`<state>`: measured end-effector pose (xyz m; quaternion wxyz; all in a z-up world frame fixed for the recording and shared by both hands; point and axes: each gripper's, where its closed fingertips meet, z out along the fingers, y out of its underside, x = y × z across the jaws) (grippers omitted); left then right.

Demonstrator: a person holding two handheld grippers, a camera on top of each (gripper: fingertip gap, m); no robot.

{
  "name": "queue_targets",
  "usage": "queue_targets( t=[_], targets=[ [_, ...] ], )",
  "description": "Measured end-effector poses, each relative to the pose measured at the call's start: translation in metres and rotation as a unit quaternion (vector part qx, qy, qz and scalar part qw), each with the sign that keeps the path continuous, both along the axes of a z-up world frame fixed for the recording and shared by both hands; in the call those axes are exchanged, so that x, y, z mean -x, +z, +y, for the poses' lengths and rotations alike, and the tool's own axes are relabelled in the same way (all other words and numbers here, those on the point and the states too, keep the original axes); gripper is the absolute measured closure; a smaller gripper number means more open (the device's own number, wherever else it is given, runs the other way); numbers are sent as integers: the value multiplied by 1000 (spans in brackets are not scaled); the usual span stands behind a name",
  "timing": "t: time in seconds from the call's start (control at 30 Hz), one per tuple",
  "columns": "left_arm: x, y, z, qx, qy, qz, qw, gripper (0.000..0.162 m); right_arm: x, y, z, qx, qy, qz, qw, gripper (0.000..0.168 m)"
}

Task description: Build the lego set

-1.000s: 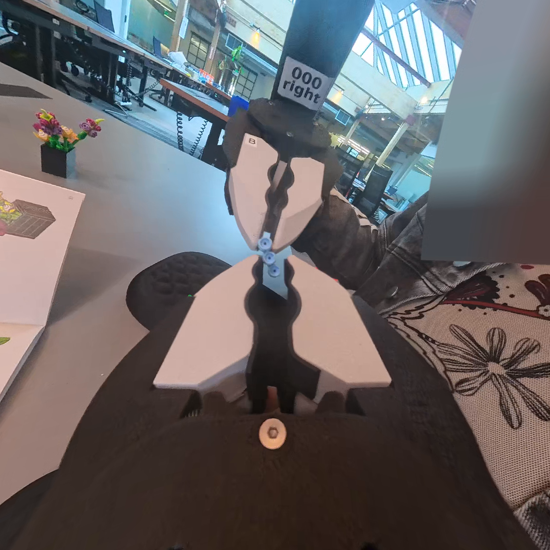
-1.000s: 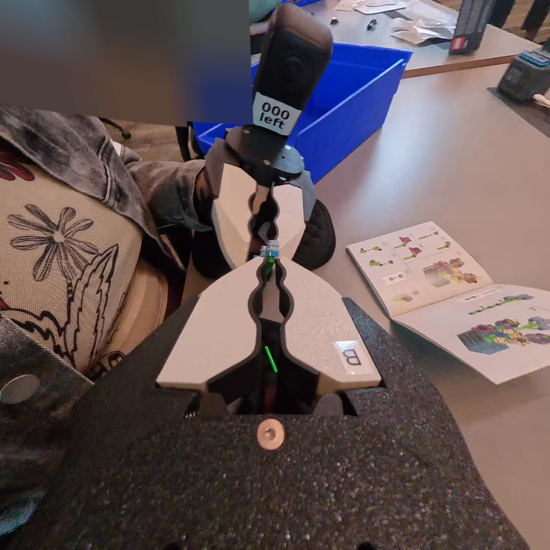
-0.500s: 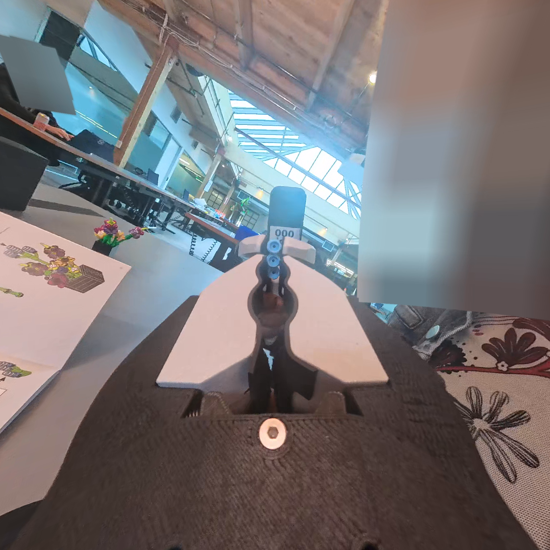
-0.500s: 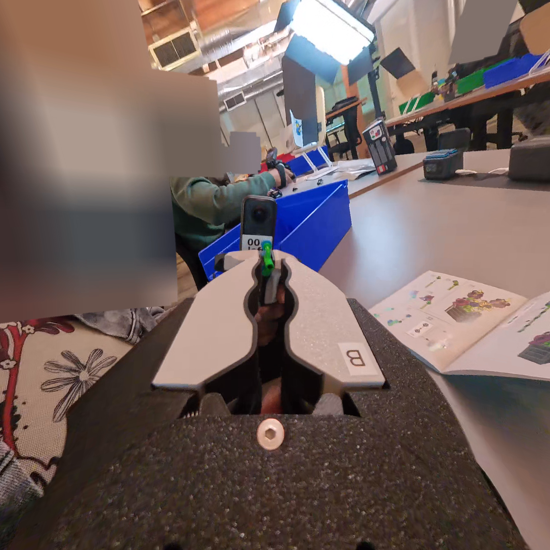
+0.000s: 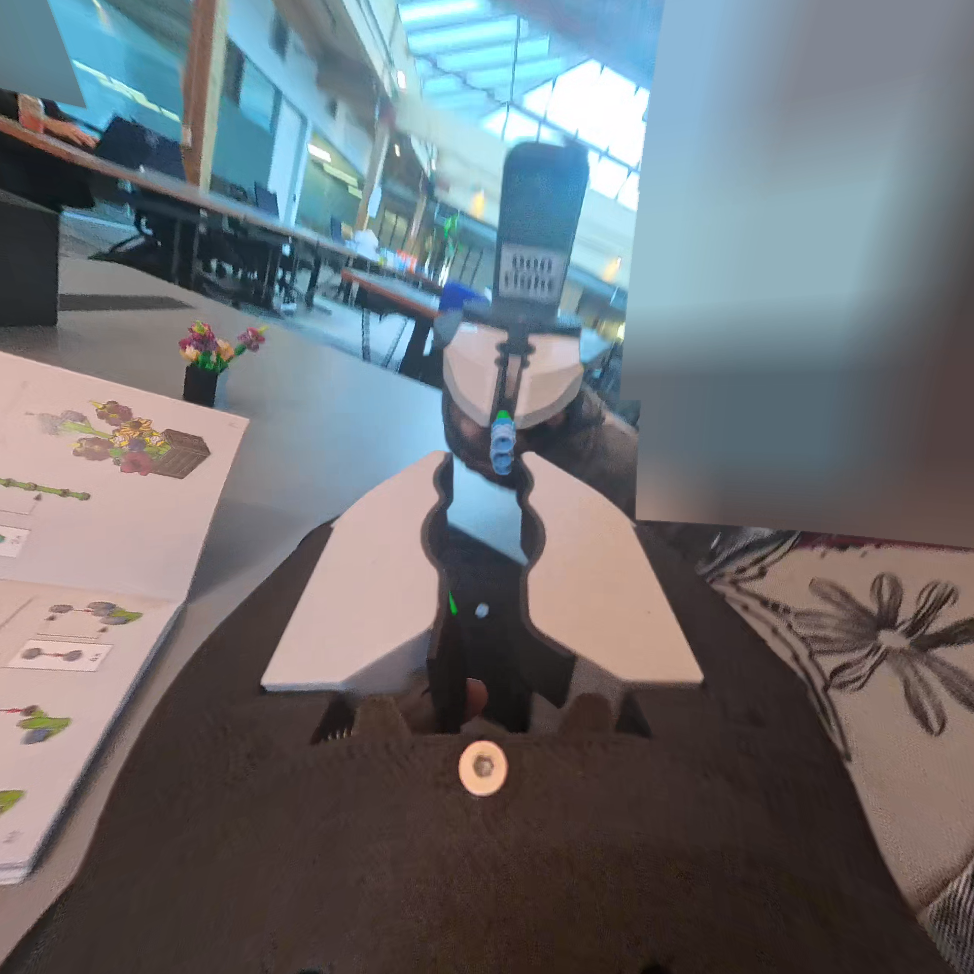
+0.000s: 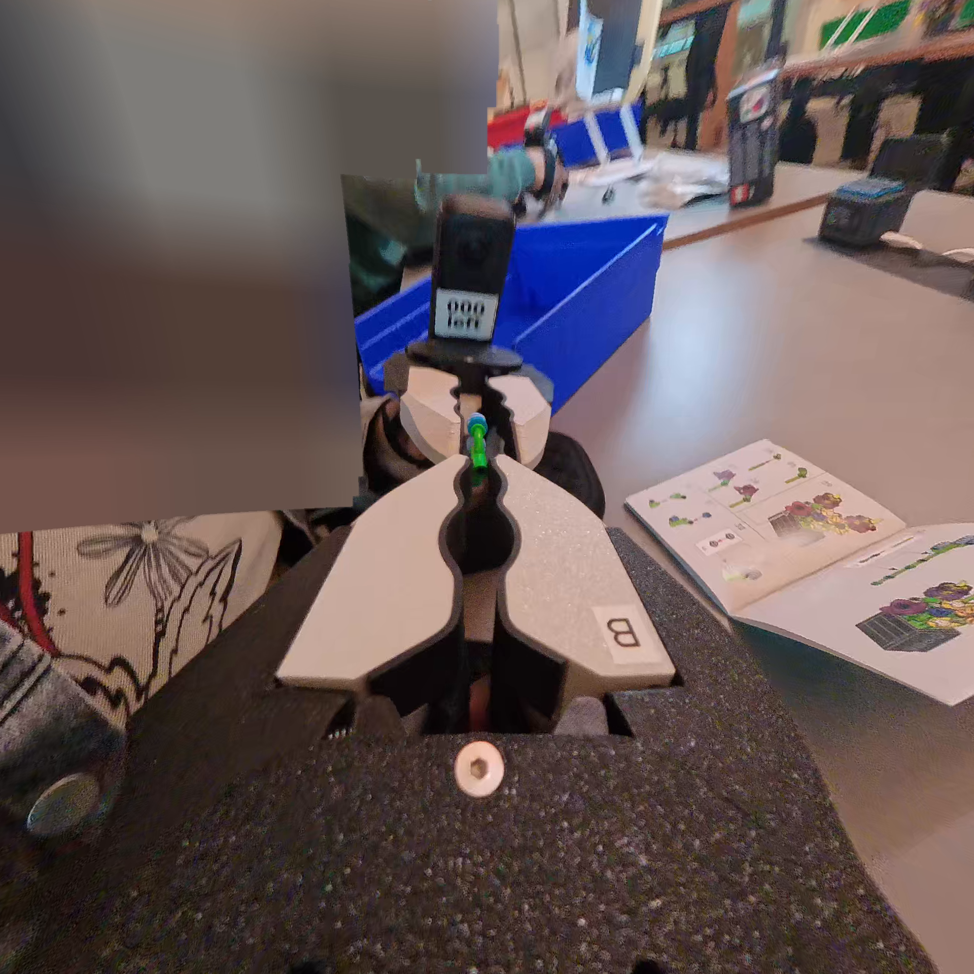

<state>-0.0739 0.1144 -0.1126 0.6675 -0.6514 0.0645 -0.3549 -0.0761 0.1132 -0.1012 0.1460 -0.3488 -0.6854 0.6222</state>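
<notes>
Lego stem [image 6: 478, 457], green with blue studs [image 5: 502, 441] at its far end, sits clamped in right gripper [image 6: 480, 464] fingers. Left gripper [image 5: 485, 464] fingers apart, just short of the studs, above the surface [image 5: 327, 416].

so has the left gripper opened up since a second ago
Yes. In the left wrist view the left gripper was shut on the blue studded piece; now its fingertips stand apart, and the piece sits at the right gripper beyond.

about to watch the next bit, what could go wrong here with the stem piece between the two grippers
1. The right gripper pinches the thin green stem only at its tips, so it might slip or twist.
2. The left gripper looks open around the blue studs, so nothing braces them and they could drop onto the table.
</notes>
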Motion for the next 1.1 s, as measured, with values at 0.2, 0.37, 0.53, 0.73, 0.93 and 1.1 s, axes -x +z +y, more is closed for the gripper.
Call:
queue_targets(
  t=[0.2,0.37,0.53,0.73,0.93,1.1],
  targets=[
    [-14,2,1,-19,-15,67,997,147,-4,-4,-6,-51,46,-14,998,163],
    [-14,0,0,-17,-17,46,999,154,-3,-7,-7,-51,46,-12,998,163],
    [-14,3,0,-24,-21,24,999,154,-3,-4,-4,-31,28,-3,999,157],
    [-1,10,-5,-55,-16,-18,998,154,-6,-17,34,-43,-68,15,997,150],
    [19,16,-8,-85,29,-35,995,154,2,-37,86,-50,-247,77,965,103],
    [20,15,-9,-94,38,-13,995,154,8,-42,95,-36,-277,113,954,145]
  ],
)
